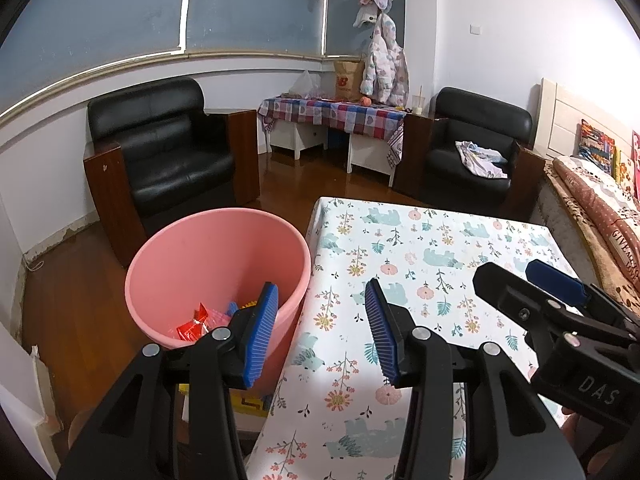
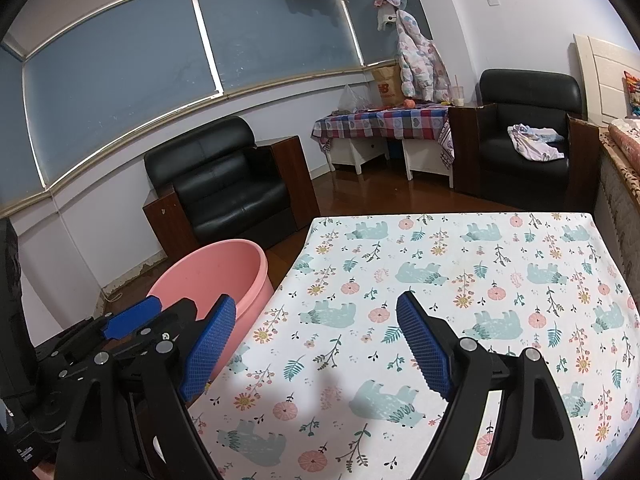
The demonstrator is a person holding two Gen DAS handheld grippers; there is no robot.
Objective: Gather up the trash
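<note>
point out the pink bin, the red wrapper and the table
pink bin (image 1: 208,240), left wrist view, inner back wall
red wrapper (image 1: 194,326), left wrist view, middle of the wrapper inside the bin
table (image 2: 460,248), right wrist view, bare patch of its printed cloth

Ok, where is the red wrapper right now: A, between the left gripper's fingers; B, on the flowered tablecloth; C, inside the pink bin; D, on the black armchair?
C: the left wrist view shows the red wrapper lying at the bottom of the pink bin, with both grippers open and holding nothing.

Bin (image 1: 218,264) left of table (image 1: 440,240)
</note>
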